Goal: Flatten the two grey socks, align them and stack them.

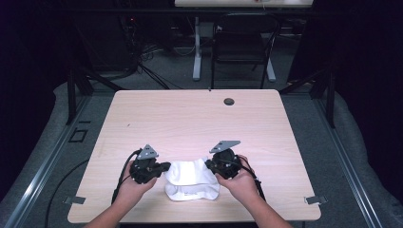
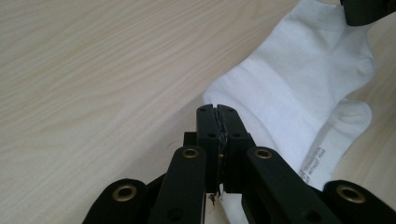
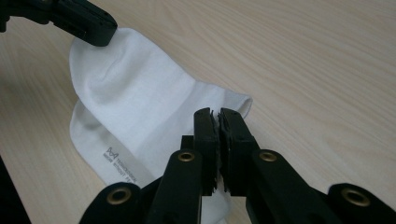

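- The sock (image 1: 192, 184) is white and sits at the near edge of the table (image 1: 190, 118), between the two grippers, partly lifted and slack in the middle.
- Small grey print runs along its lower layer (image 2: 314, 162), which hangs or lies under the upper layer.
- The left gripper (image 1: 164, 167) has its jaws pressed together on one edge of the sock; in the left gripper view a thin strip of white cloth shows in the seam between them (image 2: 218, 140).
- The right gripper (image 1: 209, 164) has its jaws clamped on the opposite edge; in the right gripper view the cloth (image 3: 140, 112) runs from them across to the other gripper's tip.
- Each gripper is held in a hand (image 1: 135, 187), with forearms coming in from the near side.
- A dark round grommet (image 1: 229, 101) sits near the table's far edge.
- Beyond the table stands a black chair (image 1: 240, 45).
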A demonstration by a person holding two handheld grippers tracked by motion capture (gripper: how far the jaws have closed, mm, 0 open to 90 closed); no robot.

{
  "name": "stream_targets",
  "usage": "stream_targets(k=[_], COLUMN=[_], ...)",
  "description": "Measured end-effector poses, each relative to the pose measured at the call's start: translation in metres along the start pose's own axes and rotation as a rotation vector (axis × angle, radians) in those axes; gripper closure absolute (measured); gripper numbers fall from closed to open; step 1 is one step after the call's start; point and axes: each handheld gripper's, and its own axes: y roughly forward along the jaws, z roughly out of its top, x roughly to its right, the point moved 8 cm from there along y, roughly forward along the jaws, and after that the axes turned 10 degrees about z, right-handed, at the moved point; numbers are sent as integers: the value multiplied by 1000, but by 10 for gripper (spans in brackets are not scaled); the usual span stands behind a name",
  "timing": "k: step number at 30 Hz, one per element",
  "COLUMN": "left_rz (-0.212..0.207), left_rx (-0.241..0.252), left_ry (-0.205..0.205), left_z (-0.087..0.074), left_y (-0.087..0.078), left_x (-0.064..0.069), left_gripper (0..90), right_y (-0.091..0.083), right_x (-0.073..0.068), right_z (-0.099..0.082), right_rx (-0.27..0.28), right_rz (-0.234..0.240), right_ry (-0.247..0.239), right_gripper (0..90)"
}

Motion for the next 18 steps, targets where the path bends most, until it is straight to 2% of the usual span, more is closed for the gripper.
stream_targets(k=[3,7,11,18], left_rz=[-7,-17,-28,-40], left_rx=[-5,-3,-9,-10], left_ry=[9,-9,-2,-18], left_z=[-4,-8,-12,-20], left_y=[-2,-4,-6,-8], left_x=[3,7,11,16], left_gripper=[889,889,890,889], right_y=[-3,-3,-4,-2], right_x=[-4,-9,-12,-17], right_z=[-6,-13,-18,-26], right_rx=[-10,-4,-12,-25], right_rz=[8,17,27,35], right_ry=[3,1,-1,-7], right_gripper=[861,861,861,861])
